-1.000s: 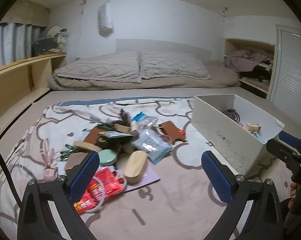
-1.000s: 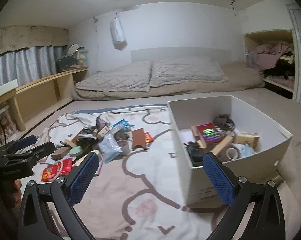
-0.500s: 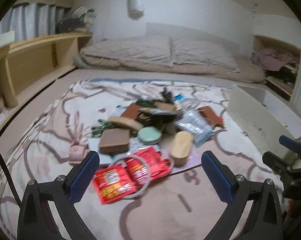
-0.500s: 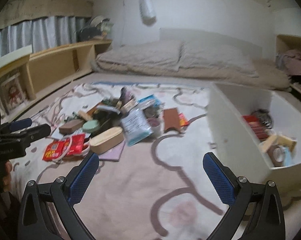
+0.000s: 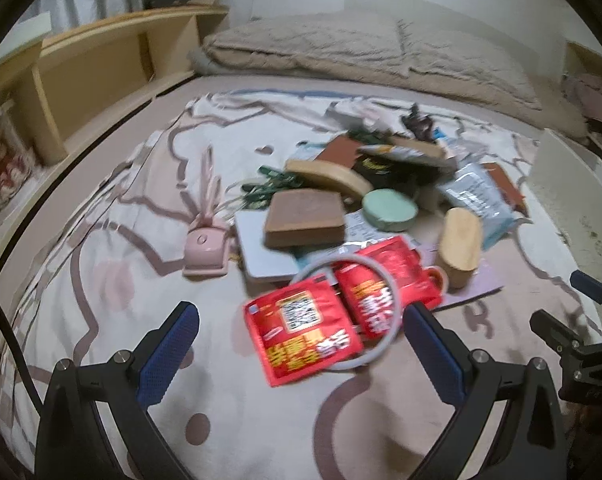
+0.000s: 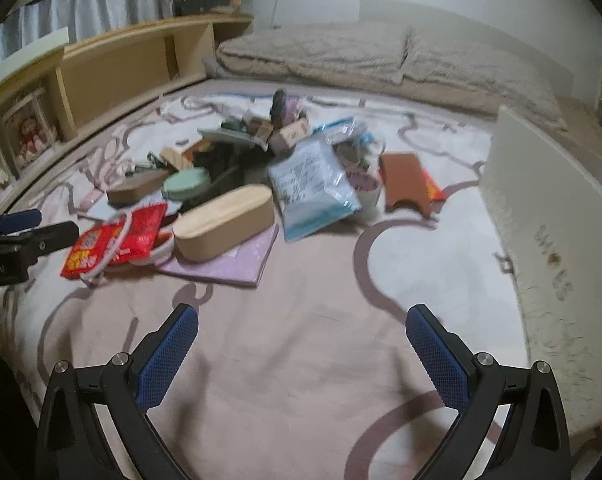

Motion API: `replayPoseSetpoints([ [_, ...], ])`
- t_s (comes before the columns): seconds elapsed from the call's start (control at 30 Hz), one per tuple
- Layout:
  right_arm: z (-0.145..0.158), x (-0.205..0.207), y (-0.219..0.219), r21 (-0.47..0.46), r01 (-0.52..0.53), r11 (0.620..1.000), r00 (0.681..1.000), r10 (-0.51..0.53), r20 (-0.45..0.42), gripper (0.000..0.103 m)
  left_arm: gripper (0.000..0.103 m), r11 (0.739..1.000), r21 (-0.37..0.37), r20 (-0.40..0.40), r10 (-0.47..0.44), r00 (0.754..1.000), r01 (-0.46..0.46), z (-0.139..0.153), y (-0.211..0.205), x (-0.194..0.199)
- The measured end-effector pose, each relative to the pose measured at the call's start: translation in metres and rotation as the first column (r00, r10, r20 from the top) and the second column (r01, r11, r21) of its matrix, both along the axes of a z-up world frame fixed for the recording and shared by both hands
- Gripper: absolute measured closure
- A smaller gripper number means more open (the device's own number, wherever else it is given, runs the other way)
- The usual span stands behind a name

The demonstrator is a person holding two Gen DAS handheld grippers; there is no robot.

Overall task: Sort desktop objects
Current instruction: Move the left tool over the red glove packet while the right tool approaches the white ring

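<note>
Left wrist view: red snack packets [image 5: 305,332] nearest, lying flat on the blanket [image 5: 101,280] at the front of the pile, grey ring [image 5: 347,312] lying over them.
Risk, my guess: the packets are thin and flat, so my pads could slide off or bunch the blanket; the ring could snag and drag the second packet; the wooden oval box [image 5: 459,244] just beside may get nudged. White bin [image 6: 549,240] is off to the right, well apart from the pile. My left gripper [image 5: 297,356] is spread wide, empty, hovering short of the packets. My right gripper [image 6: 301,354] is also spread wide, holding nothing, over bare blanket.
</note>
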State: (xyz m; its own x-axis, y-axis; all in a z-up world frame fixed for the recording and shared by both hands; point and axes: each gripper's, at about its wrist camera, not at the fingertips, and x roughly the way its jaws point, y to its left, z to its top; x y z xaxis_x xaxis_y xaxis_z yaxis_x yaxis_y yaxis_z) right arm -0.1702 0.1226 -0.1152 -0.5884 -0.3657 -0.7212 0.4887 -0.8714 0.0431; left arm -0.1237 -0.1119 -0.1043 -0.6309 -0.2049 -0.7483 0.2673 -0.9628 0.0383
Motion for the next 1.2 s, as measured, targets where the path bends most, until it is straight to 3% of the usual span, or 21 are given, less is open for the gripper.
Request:
replayPoseSetpoints([
  [0.2, -0.015, -0.005, -0.002, 0.022, -0.006, 1.000, 0.996, 0.005, 0.085, 0.000, 0.000, 1.000, -0.010, 0.091, 0.025, 0.996, -0.025, -0.017, -0.007, -0.012],
  [0.47, -0.023, -0.001, -0.003, 0.073, 0.003, 0.997, 0.995, -0.011, 0.103, 0.000, 0.000, 0.993, -0.114, 0.215, -0.005, 0.977, 0.030, -0.040, 0.005, -0.021],
  [0.6, -0.025, 0.001, -0.003, 0.087, 0.003, 0.996, 0.995, -0.012, 0.103, 0.000, 0.000, 0.995, -0.078, 0.219, -0.037, 0.975, 0.055, -0.040, 0.008, -0.022],
  [0.73, -0.025, -0.001, 0.000, 0.075, 0.010, 0.997, 0.993, -0.019, 0.113, 0.000, 0.000, 0.993, 0.005, 0.233, -0.118, 0.965, 0.120, -0.043, 0.018, -0.017],
  [0.83, -0.024, 0.001, 0.003, 0.070, 0.014, 0.997, 0.993, -0.022, 0.118, 0.000, 0.001, 0.986, -0.012, 0.227, -0.158, 0.961, 0.165, -0.043, 0.031, -0.013],
  [0.93, -0.023, 0.005, 0.007, 0.063, 0.016, 0.998, 0.993, -0.024, 0.117, 0.000, 0.001, 0.981, 0.018, 0.221, -0.190, 0.957, 0.191, -0.042, 0.037, -0.011],
  [1.1, -0.020, 0.011, 0.010, 0.030, 0.018, 0.999, 0.991, -0.022, 0.133, 0.000, 0.001, 0.957, 0.094, 0.213, -0.289, 0.933, 0.275, -0.042, 0.051, -0.006],
  [1.2, -0.016, 0.014, 0.008, -0.003, 0.002, 1.000, 0.990, -0.002, 0.142, 0.000, 0.001, 0.941, 0.097, 0.207, -0.337, 0.918, 0.324, -0.043, 0.062, -0.003],
])
